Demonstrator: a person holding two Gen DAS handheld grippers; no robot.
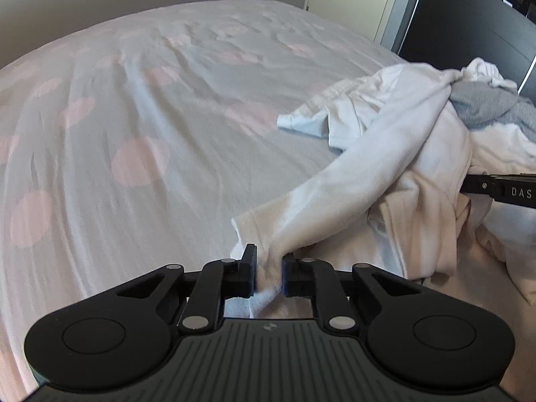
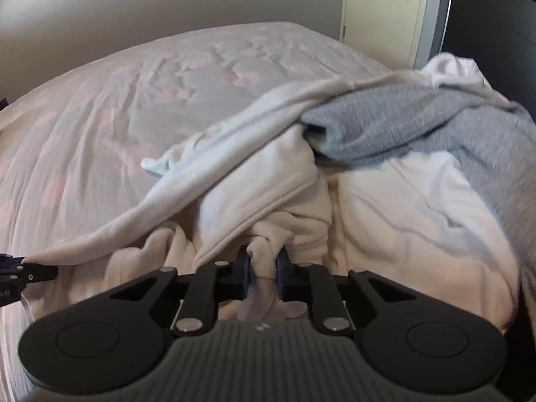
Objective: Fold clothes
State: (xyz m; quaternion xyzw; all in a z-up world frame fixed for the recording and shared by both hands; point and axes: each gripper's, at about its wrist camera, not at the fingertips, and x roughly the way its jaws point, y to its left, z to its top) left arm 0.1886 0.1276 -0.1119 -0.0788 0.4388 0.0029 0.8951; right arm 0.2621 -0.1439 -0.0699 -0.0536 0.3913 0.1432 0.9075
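The left gripper (image 1: 269, 273), a matte black two-finger tool of moulded plastic, has two blocky dark pads at its tip. Behind each pad a flat black link arm runs back, pinned with round silver rivets at both ends. Outboard of the links sit broad rounded housings, each with a shallow circular recess and a triangular cut-out. Between them lies a dark grey ribbed plate with a small round emblem at its front edge. The right gripper (image 2: 263, 269) is the same build: black pads, riveted links, round housings, ribbed grey plate with a pale mark. White letters "DAS" show on its black side.
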